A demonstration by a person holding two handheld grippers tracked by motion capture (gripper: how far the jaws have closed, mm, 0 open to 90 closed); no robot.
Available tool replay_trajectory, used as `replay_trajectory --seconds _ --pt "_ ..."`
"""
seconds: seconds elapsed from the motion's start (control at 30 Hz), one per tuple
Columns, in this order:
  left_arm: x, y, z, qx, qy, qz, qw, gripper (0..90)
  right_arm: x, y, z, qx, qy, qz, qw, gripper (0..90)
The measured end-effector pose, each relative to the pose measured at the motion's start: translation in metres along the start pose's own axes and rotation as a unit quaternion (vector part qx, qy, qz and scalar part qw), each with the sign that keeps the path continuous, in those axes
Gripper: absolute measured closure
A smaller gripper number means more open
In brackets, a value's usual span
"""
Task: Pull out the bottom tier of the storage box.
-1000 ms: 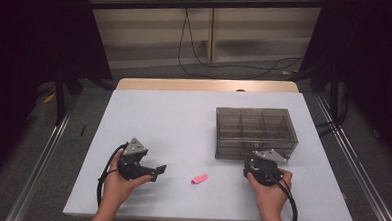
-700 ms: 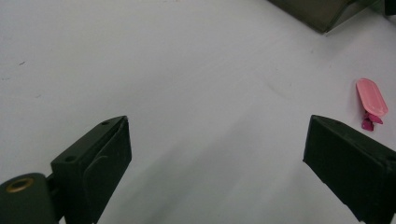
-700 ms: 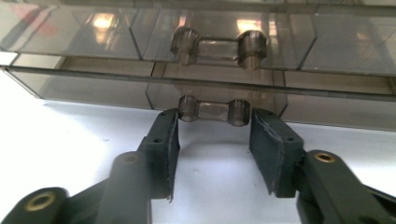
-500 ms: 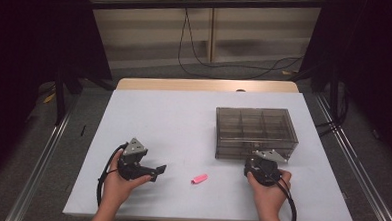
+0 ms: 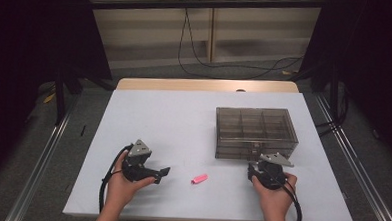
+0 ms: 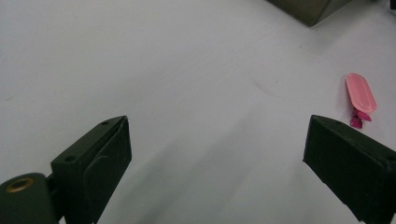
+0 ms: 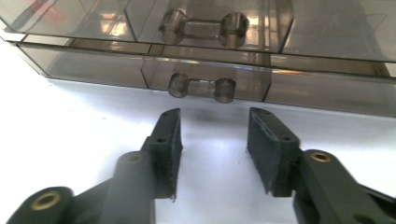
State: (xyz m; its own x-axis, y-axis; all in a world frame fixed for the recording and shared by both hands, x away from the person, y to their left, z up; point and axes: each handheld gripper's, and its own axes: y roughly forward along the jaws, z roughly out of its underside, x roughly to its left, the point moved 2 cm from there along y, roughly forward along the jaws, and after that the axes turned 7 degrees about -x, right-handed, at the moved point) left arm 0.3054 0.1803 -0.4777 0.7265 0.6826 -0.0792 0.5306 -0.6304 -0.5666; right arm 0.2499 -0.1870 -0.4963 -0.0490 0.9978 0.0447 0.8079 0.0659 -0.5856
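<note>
Your right gripper (image 7: 214,140) is standing part open just short of the lower handle (image 7: 201,87) of the smoky drawer box (image 5: 256,133), gripping nothing; its jaws have just been opening slightly. Your left gripper (image 6: 215,154) is gaping wide over bare table (image 5: 183,120), the pink clip (image 6: 360,95) lying just beside it.

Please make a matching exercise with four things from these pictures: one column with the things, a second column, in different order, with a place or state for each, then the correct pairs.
Things:
1. left gripper
2. right gripper
3. pink clip
4. drawer box

Descriptions:
A. smoky and see-through
B. jaws spread wide over bare table
C. lies flat between the two hands
D. jaws empty, facing the lower drawer handle

Pairs: 1-B, 2-D, 3-C, 4-A
</note>
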Motion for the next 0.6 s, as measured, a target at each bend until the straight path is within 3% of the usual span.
replay_trajectory --seconds 0.33,0.4,0.6 --pt "0.002 0.0 0.0 0.002 0.009 -0.001 1.0 7.6 0.009 0.011 -0.01 -0.004 0.014 0.024 0.9996 45.6" --pt "0.002 -0.001 0.0 -0.001 -0.001 0.003 1.0 7.6 0.01 0.013 -0.01 -0.007 0.016 0.033 0.9993 47.1" --pt "0.004 -0.002 0.0 -0.002 0.004 0.001 1.0 7.6 0.013 0.016 -0.011 -0.012 0.035 0.039 0.9986 55.2"
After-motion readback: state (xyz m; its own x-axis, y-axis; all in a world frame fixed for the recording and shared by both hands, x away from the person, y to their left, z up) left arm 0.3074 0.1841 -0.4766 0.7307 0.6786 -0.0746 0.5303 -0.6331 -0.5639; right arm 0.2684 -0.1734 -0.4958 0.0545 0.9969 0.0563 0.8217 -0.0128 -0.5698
